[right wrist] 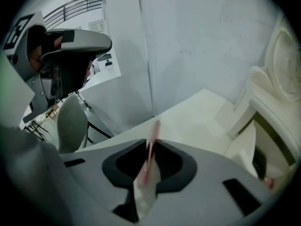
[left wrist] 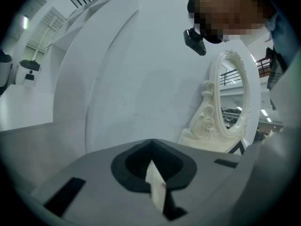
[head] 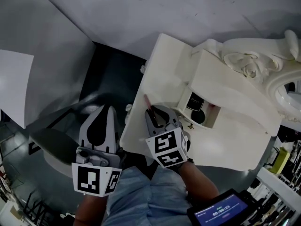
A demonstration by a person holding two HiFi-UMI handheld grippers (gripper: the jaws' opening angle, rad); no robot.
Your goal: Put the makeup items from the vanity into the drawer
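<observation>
Right now my right claw pinches a slim pink makeup pencil, whose tip pokes past the jaws over the vanity top. My left claw is pressed together, empty, beside the vanity. Beyond, the drawer stands open.

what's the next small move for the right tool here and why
Probably lift the right tool a little, then swing it toward the open drawer. Its jaws look closed on the pink pencil, which sits low over the vanity top, so raising it first should keep the tip from dragging.
</observation>
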